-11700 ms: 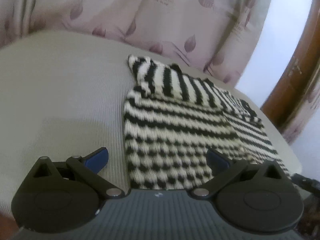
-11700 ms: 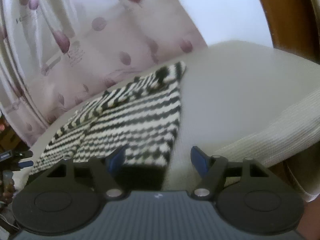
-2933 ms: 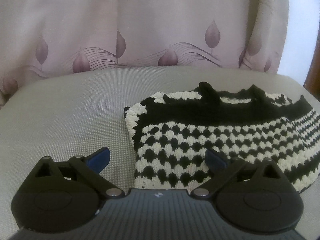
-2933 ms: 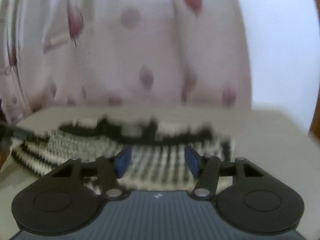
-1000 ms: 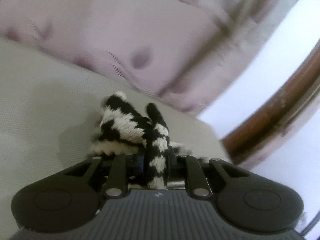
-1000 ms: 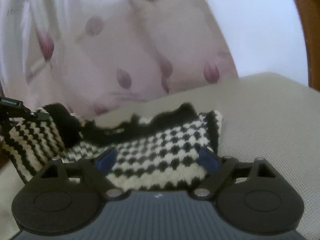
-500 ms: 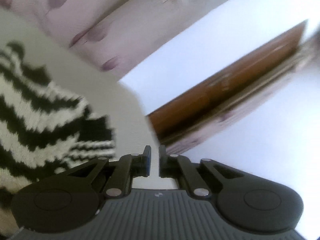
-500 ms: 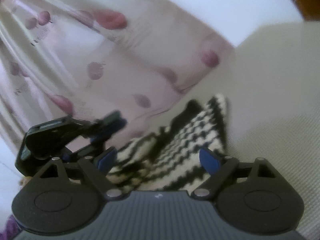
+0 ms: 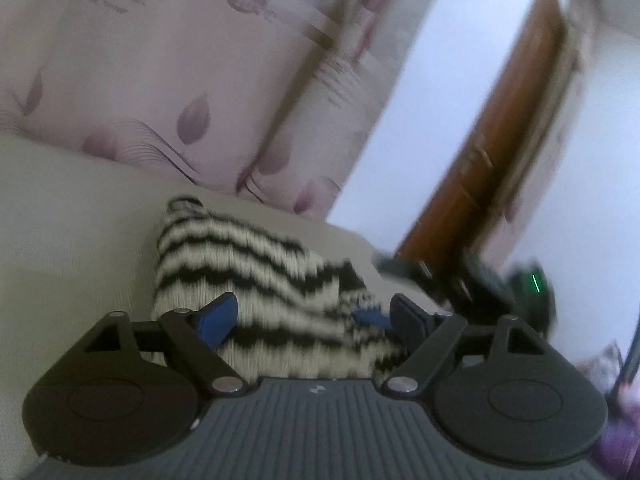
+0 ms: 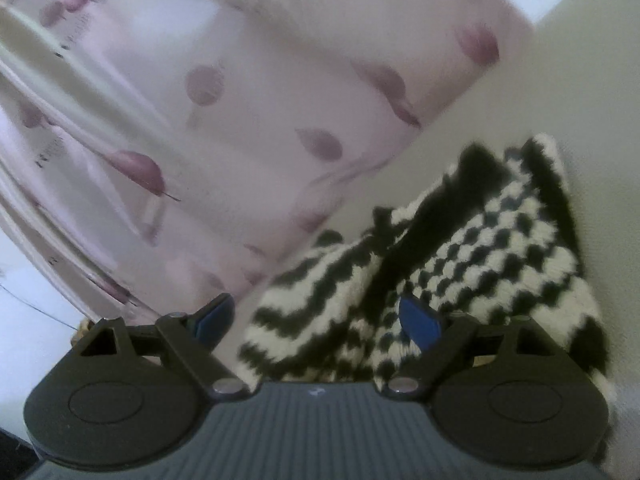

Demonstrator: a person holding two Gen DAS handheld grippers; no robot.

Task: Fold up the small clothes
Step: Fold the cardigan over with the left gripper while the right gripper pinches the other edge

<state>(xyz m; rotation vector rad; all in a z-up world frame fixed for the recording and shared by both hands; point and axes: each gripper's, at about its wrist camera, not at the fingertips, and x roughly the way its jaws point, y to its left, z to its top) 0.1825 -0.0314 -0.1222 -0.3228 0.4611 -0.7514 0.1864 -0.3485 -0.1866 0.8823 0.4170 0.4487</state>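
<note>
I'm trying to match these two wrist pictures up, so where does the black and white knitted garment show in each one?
Left wrist view: the knitted garment lies lower centre on the beige cushion, just past the open left gripper.
Right wrist view: the knitted garment sits lower right, bunched, ahead of the open right gripper.
Shared landmark: the pink leaf-print curtain behind the cushion.

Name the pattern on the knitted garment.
Black-and-cream stripes and checks on the knitted garment; clearest in the right wrist view.
</note>
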